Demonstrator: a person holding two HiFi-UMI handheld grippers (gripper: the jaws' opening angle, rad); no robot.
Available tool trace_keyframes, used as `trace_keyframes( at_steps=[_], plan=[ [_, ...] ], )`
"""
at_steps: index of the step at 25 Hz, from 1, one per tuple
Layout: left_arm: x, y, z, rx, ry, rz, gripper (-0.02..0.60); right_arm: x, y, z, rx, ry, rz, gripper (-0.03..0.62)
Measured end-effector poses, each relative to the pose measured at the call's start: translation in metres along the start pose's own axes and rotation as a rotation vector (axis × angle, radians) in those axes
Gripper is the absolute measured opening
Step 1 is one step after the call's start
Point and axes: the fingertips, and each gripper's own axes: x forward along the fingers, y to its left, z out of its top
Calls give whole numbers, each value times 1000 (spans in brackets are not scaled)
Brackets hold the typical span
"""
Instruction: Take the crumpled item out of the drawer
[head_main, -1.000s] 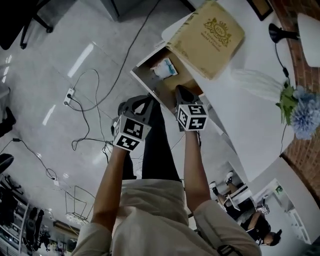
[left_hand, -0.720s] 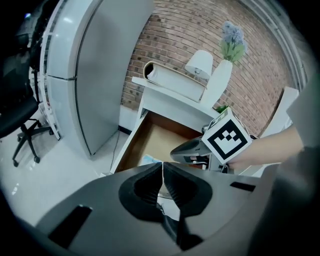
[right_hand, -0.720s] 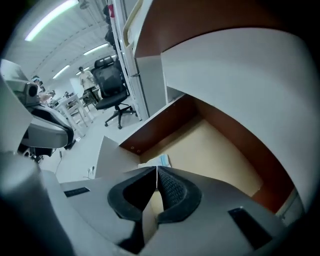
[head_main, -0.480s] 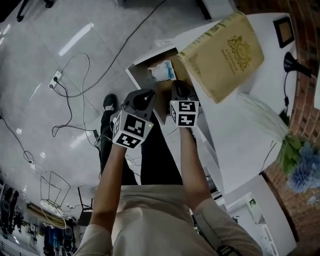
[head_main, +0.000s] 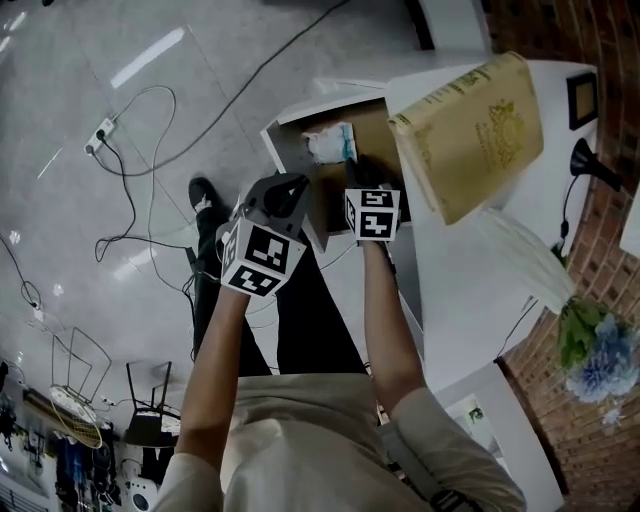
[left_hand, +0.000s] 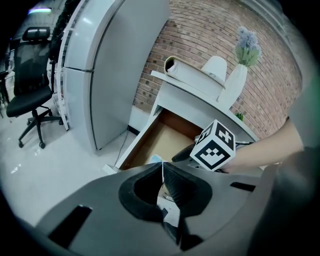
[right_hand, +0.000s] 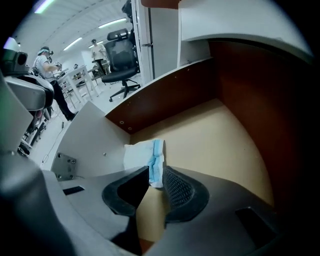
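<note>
Grey floor (head_main: 120, 200) with loose cables spreads below a white desk (head_main: 470, 290), whose one drawer (head_main: 335, 198) stands open. One crumpled white-and-blue item (head_main: 330, 143) lies inside, close to a wall. Of two grippers, the right gripper (right_hand: 156, 172) hangs over the drawer, jaws opening, with the item just ahead and not gripped. The left gripper (left_hand: 162, 167) is closed and empty (hanging outside the drawer). Closing early might pinch only an edge, so the soft wad slips free.

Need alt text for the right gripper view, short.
The right gripper has its jaws opening at a crumpled white-and-blue item lying in an open drawer; the item's near end shows in the gap at the tips, not pinched. The drawer has a tan floor and dark brown walls.
</note>
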Motion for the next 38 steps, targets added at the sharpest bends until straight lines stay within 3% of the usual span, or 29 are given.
trace_keyframes(
  at_steps=[9, 15, 21, 28, 38],
  plan=[
    [-22, 25, -11, -16, 3, 33, 17, 16, -5, -15, 55, 38, -19, 127],
    [-31, 40, -18, -54, -9, 57, 17, 24, 1, -18, 70, 58, 11, 126],
    [-38, 43, -23, -59, -18, 47, 17, 25, 10, -20, 104, 66, -7, 64],
    [-52, 52, -28, -23, -13, 68, 17, 5, 20, -8, 85, 30, -48, 34],
    [-89, 44, -41, 43, -12, 20, 17, -43, 48, 8, 79, -30, -111, 32]
  ],
)
